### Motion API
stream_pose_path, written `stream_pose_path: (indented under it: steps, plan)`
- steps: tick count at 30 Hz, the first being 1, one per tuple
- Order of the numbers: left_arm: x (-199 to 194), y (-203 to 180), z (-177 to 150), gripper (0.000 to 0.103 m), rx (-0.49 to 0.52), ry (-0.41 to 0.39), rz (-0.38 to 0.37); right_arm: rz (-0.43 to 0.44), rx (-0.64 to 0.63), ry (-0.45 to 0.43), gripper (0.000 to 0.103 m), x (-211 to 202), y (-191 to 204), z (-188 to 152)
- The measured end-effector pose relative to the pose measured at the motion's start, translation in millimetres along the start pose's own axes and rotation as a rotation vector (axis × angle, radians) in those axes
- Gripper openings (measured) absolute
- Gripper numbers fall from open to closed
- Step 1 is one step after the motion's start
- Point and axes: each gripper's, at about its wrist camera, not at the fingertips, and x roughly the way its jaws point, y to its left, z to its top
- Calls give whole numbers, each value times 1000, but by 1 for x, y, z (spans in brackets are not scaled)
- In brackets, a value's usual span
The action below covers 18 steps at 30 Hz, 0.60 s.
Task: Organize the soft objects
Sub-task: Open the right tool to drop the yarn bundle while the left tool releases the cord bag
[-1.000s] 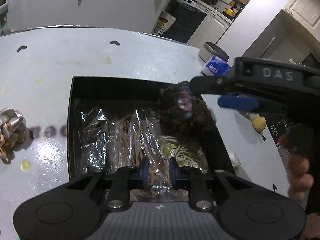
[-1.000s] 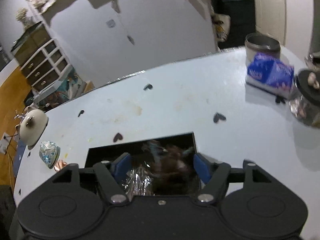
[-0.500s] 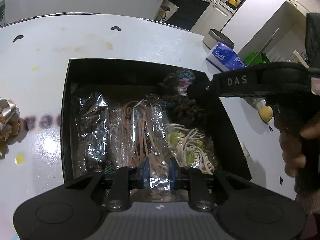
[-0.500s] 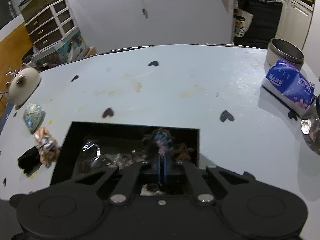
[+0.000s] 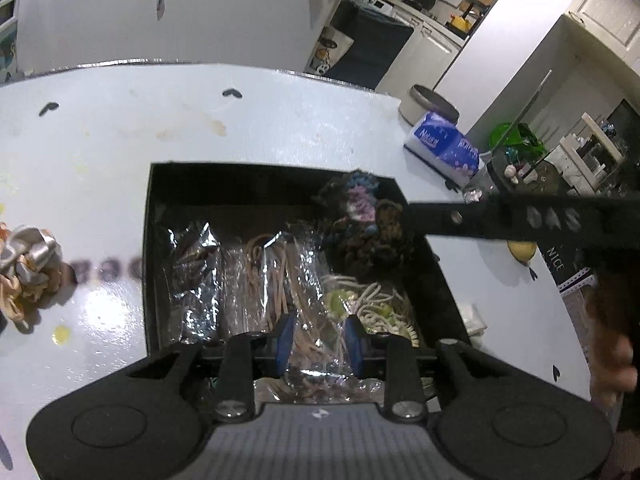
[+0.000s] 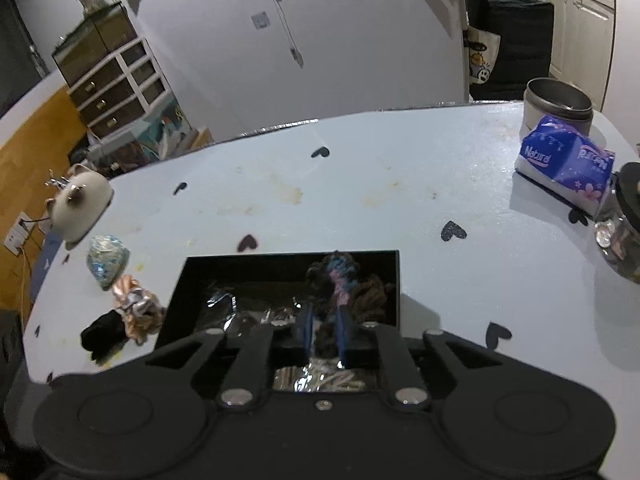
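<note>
A black box (image 5: 154, 240) sits on the pale table and holds foil-wrapped packs (image 5: 196, 276), beige cords and a dark knitted scrunchie (image 5: 360, 224) with pink and blue at its far right corner. The box also shows in the right wrist view (image 6: 182, 300). My right gripper (image 6: 323, 334) hangs over the box with its fingers narrowly apart around the dark scrunchie (image 6: 340, 284). My left gripper (image 5: 320, 338) hovers over the box's near edge, fingers slightly apart with nothing gripped. A silver-and-peach scrunchie (image 5: 28, 268) lies left of the box.
A black scrunchie (image 6: 102, 336), a peach one (image 6: 134, 306) and a blue-silver one (image 6: 107, 258) lie left of the box. A ceramic pig (image 6: 78, 204), a tissue pack (image 6: 564, 164), a metal tin (image 6: 556, 104) and a glass jar (image 6: 624, 232) stand around the table.
The right gripper lowered the dark scrunchie into the box's far right corner, closed to a narrow gap, then opened slightly. The left gripper barely moved.
</note>
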Motion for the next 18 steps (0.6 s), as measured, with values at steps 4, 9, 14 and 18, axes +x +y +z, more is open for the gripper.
stream_pose_path:
  steps: [4,9,14,18]
  plan:
    - [-14,-3,0,44,3,-30,9,6,13,-50,26,-21,-1,-10]
    - [-31,-9,-2,54,15,-67,27,9,40,-122,38,-43,-4,-17]
    - [-51,-14,-6,66,24,-110,51,-5,40,-195,50,-63,-5,-25]
    - [-67,-15,-11,73,21,-147,77,-30,10,-229,62,-76,-3,-37]
